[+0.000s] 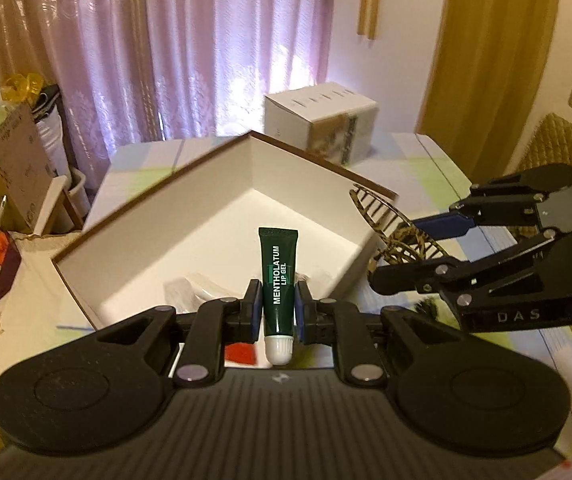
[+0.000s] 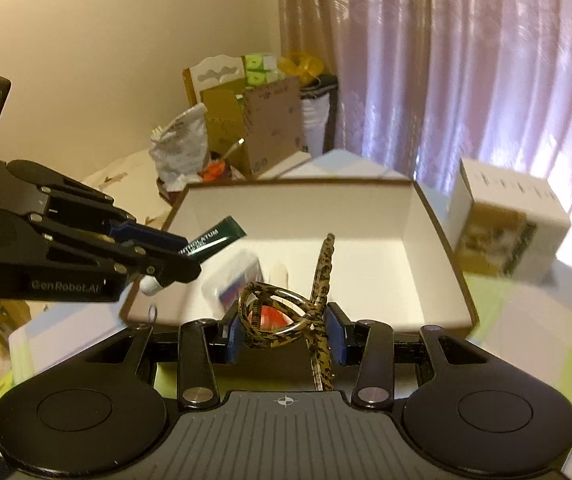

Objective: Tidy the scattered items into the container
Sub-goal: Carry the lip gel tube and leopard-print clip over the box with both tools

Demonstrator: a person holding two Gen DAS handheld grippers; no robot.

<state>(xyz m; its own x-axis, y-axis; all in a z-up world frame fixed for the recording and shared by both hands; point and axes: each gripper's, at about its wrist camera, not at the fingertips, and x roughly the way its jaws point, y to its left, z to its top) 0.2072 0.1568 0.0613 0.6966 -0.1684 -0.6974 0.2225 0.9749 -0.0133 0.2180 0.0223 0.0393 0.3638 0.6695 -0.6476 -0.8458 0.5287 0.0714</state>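
A: What do the left tongs (image 1: pixel 278 308) have?

B: They are clamped on a dark green lip gel tube (image 1: pixel 279 280), white cap towards the camera, crimped end pointing away. The tube hangs over the near edge of the open white box (image 1: pixel 190 216) with the brown rim.

A: And the right tongs (image 2: pixel 284 326)?

B: Closed on a tortoiseshell-patterned hair clip (image 2: pixel 282 316), gripped between the blue pads. One long arm of the clip sticks up and away over the box. In the left view these tongs come in from the right, just beside the box's right wall.

A: Anything inside the box?

B: A clear plastic packet (image 2: pixel 236 280) lies near the front left of the box floor, blurred. Something pale lies beside it; I cannot tell what it is.

A: What surrounds the box?

B: It sits on a table (image 2: pixel 525 320) with a pastel checked cover. A white carton (image 2: pixel 505 224) stands at the far right, near the pink curtain (image 2: pixel 465 60). Bags and cardboard are piled far left against the wall.
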